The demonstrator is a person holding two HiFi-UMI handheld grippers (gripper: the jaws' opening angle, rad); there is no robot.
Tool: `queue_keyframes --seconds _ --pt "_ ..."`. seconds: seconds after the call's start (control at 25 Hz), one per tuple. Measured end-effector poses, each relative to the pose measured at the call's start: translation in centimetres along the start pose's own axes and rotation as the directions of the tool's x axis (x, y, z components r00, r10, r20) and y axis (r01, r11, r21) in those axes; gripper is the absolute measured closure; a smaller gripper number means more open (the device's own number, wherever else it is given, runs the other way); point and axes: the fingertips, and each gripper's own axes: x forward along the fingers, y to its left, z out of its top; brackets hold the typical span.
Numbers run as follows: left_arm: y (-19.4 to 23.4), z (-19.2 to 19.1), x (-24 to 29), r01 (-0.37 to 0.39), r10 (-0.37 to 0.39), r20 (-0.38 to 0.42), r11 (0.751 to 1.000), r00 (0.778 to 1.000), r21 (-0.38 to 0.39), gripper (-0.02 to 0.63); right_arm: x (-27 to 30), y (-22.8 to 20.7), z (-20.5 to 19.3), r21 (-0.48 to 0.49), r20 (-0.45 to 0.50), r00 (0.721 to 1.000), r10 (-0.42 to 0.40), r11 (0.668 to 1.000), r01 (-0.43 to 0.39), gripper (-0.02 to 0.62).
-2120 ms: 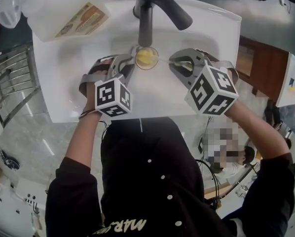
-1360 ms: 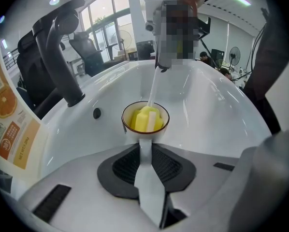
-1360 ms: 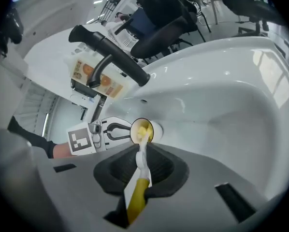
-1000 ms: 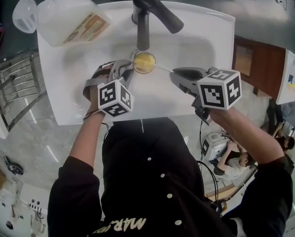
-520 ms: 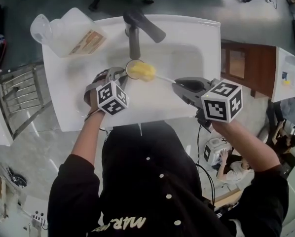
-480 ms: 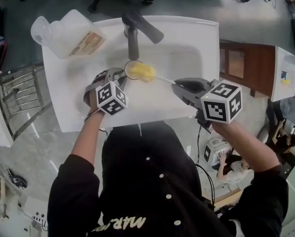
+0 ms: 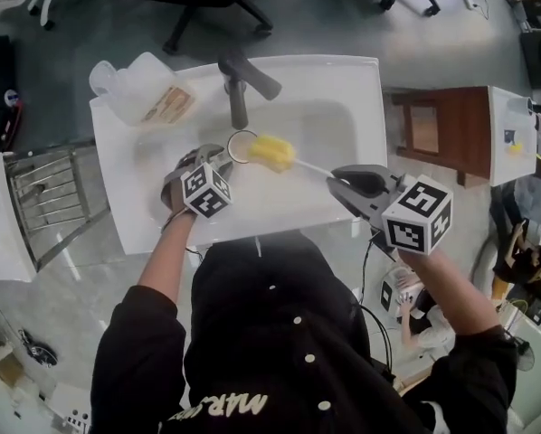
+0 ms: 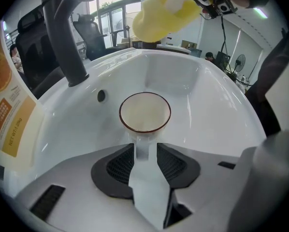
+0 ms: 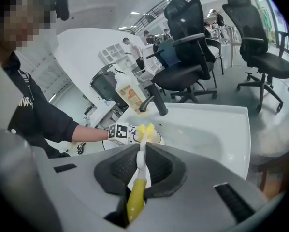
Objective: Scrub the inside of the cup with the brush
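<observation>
There are two grippers. The left gripper [image 8: 145,153] has just been opening its jaws. They stand apart with the handle of the one cup [image 8: 145,112] between them, down in the sink [image 7: 343,125]. The right gripper [image 9: 141,154] pinches the one brush [image 7: 270,152], with its yellow head up in the air at the cup's 3 o'clock. One tap [image 7: 239,98] is at 12 and one bottle [image 7: 153,98] at 10.

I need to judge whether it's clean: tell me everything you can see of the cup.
The cup is white, with a dark red rim and a pale, empty inside. It stands upright on the sink floor, its handle between the left gripper's jaws, which have just been opening and do not press it.
</observation>
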Motion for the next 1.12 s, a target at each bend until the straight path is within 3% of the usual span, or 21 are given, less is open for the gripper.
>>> queue_keyframes --seconds 0.28,0.44,0.6,0.76,0.92,1.12 --pt "1.0 0.0 -3.7 -0.06 0.06 0.007 0.998 0.998 0.015 0.427 -3.5 0.8 1.5 -0.078 0.093 0.994 -0.06 0.995 0.068 0.545" --pt "1.7 1.5 -7.8 -0.121 0.122 0.08 0.993 0.989 -0.012 0.454 -6.2 1.7 3.2 -0.142 0.195 0.976 -0.095 0.982 0.124 0.545" --pt "2.1 3.9 -12.7 -0.18 0.189 0.19 0.982 0.963 -0.063 0.525 -8.8 2.9 5.0 -0.208 0.308 0.943 -0.13 0.958 0.2 0.545" --pt "2.6 6.7 -18.1 -0.233 0.273 0.314 0.959 0.909 -0.16 0.563 -11.1 3.7 7.2 -0.247 0.43 0.89 -0.154 0.928 0.28 0.545" --pt "2.3 9.1 -23.3 -0.243 0.315 0.424 0.946 0.849 -0.216 0.58 -12.7 4.5 9.1 -0.239 0.552 0.818 -0.162 0.909 0.341 0.545" --pt "3.3 11.3 -29.9 -0.297 0.407 0.517 0.911 0.753 -0.285 0.58 -15.0 5.0 11.8 -0.195 0.706 0.684 -0.183 0.879 0.436 0.545"
